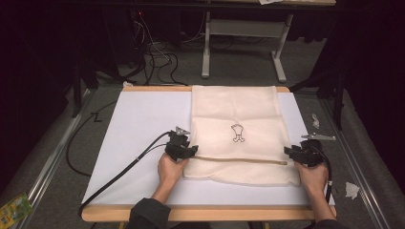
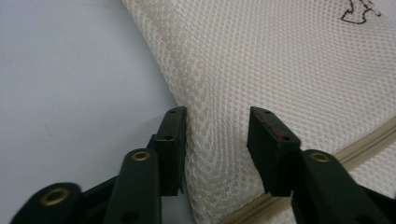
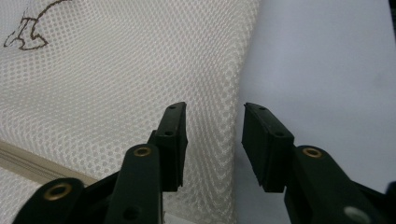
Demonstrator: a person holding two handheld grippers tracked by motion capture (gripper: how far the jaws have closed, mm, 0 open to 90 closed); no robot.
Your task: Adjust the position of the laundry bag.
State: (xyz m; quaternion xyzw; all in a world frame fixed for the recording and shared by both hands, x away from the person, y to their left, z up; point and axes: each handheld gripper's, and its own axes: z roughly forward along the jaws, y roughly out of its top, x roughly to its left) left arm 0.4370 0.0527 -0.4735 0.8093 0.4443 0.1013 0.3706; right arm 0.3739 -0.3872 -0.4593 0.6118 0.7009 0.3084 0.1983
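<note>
A cream mesh laundry bag (image 1: pixel 234 114) lies flat on the white table top (image 1: pixel 143 124), with a small brown drawing (image 1: pixel 237 132) in its middle and a zip (image 1: pixel 239 160) running across its near part. My left gripper (image 1: pixel 191 151) sits at the bag's left edge beside the zip end. In the left gripper view its jaws (image 2: pixel 217 140) stand apart with the raised mesh edge (image 2: pixel 210 93) between them. My right gripper (image 1: pixel 288 151) is at the bag's right edge. Its jaws (image 3: pixel 212 140) are open too, straddling the mesh edge (image 3: pixel 219 93).
Black cables (image 1: pixel 119 171) trail from the left gripper over the table's left side. A wooden rim (image 1: pixel 215 212) bounds the near edge. Scraps of paper (image 1: pixel 352 190) lie on the grey floor at right, a green packet (image 1: pixel 12 210) at bottom left, and a metal stand (image 1: pixel 243 28) beyond the table.
</note>
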